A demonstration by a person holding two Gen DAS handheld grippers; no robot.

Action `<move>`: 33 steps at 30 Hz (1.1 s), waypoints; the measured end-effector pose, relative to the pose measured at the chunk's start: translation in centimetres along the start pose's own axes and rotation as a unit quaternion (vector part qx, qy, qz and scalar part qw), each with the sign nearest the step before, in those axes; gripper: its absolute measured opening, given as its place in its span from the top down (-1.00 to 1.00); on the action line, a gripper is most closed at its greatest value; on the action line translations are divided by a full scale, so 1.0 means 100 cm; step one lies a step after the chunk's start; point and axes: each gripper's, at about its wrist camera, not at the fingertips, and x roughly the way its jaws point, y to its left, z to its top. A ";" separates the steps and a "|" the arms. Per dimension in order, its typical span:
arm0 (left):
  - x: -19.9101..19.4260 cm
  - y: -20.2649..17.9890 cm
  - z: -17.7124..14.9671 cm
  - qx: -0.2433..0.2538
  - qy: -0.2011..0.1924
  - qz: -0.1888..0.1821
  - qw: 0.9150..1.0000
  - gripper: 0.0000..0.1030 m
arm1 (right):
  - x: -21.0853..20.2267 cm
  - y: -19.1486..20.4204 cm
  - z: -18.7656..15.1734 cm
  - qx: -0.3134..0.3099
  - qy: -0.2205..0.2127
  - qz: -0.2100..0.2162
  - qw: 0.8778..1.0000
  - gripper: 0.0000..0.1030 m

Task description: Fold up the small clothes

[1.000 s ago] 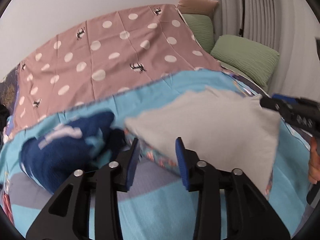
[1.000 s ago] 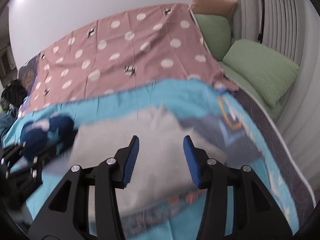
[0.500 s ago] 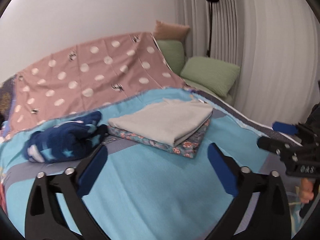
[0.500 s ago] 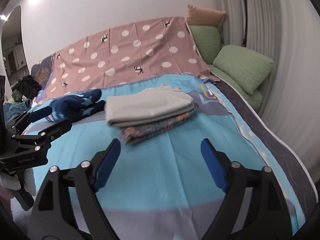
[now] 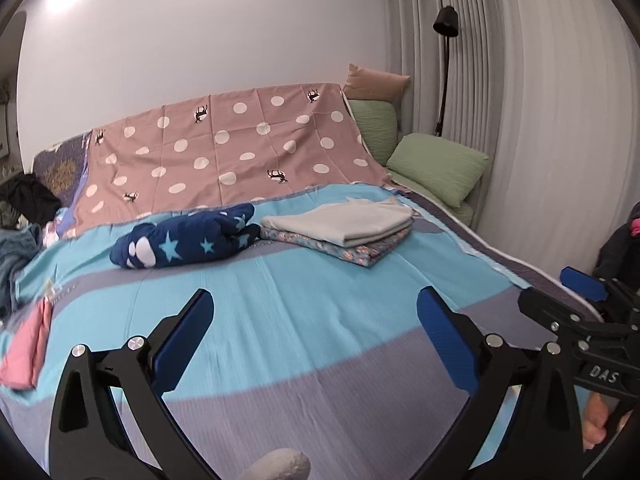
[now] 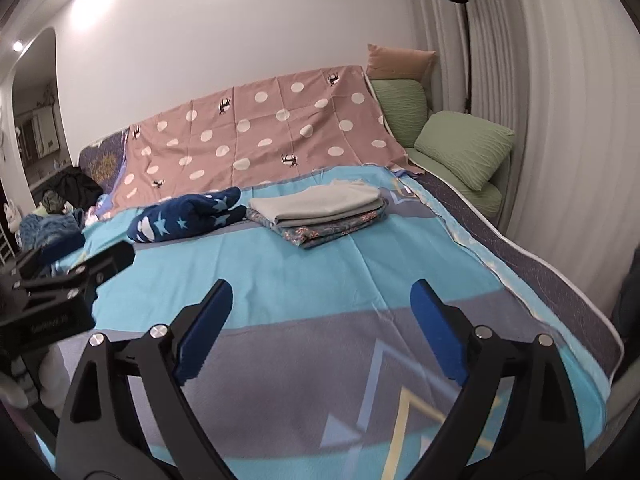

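Note:
A folded grey garment [image 5: 340, 222] [image 6: 316, 205] lies on top of a folded floral one [image 5: 362, 250] [image 6: 320, 230] in the middle of the bed. Left of that stack sits a rumpled navy garment with stars [image 5: 188, 240] [image 6: 188, 216]. My left gripper [image 5: 314, 326] hangs open over the blue and grey bedspread [image 5: 280, 320], well short of the stack, nothing between its fingers. My right gripper [image 6: 322, 316] is also back from the stack with empty jaws that are still opening. Each gripper shows at the edge of the other's view.
A pink folded cloth [image 5: 28, 356] lies at the bed's left edge. A brown polka-dot sheet [image 5: 224, 152] covers the far half. Green pillows [image 5: 436, 166] and a tan cushion [image 5: 376, 84] sit at the right, by a floor lamp [image 5: 444, 60] and curtains. Dark clothes pile at far left [image 6: 76, 188].
Both grippers let go of the grey garment, opened wide and pulled back toward the near edge of the bed. The grey garment now rests folded on the floral one.

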 end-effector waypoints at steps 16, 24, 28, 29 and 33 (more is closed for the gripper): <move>-0.095 0.002 -0.034 0.021 -0.031 0.027 0.999 -0.97 | -0.085 0.031 -0.023 -0.020 -0.035 -0.016 0.999 -0.83; -0.118 0.013 -0.044 0.005 -0.038 0.039 0.998 -0.97 | -0.097 0.040 -0.034 -0.026 -0.026 -0.004 0.999 -0.83; -0.121 0.016 -0.051 0.009 -0.036 0.055 0.998 -0.97 | -0.099 0.048 -0.040 -0.031 -0.025 0.007 0.999 -0.83; -0.121 0.017 -0.051 0.009 -0.034 0.056 0.998 -0.97 | -0.099 0.050 -0.042 -0.031 -0.025 0.010 0.999 -0.83; -0.124 0.023 -0.053 0.003 -0.034 0.058 0.998 -0.97 | -0.097 0.056 -0.045 -0.035 -0.019 0.015 0.999 -0.83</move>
